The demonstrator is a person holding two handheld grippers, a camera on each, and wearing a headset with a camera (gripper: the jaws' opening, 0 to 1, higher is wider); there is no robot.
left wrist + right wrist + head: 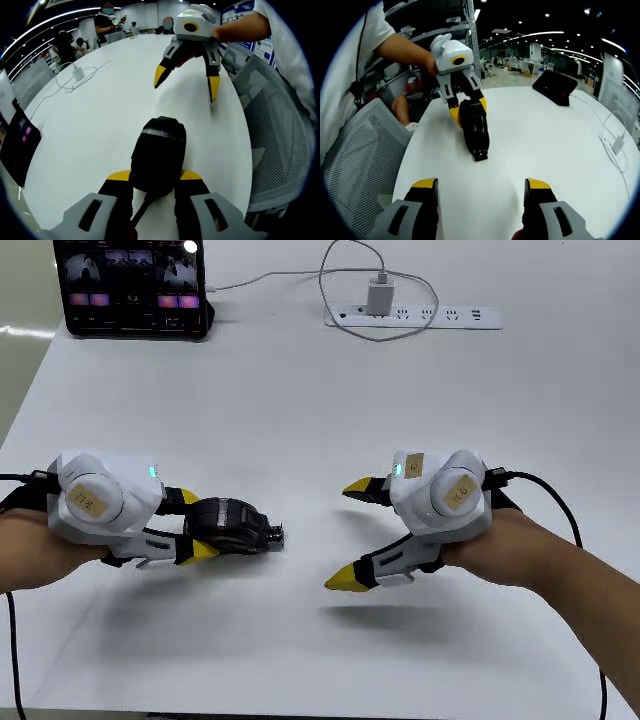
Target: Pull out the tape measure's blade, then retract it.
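Note:
A black tape measure (pixel 232 525) lies on the white table, blade end pointing right; no blade is drawn out. My left gripper (pixel 195 524) is shut on its rear, yellow fingertips pressed to both sides, as the left gripper view shows at the tape measure (pixel 158 152). In the right gripper view the tape measure (pixel 475 127) sits ahead with the left gripper (pixel 467 107) clamped on it. My right gripper (pixel 354 535) stands open to the right of the blade end, apart from it, with nothing between its yellow fingertips (pixel 425 183). It also appears as the right gripper (pixel 186 82) in the left gripper view.
A dark tablet (pixel 133 285) stands at the table's far left. A white power strip (pixel 415 315) with a charger and looped cable (pixel 380 285) lies at the far middle. A mesh chair (pixel 277 130) stands off the table's near edge.

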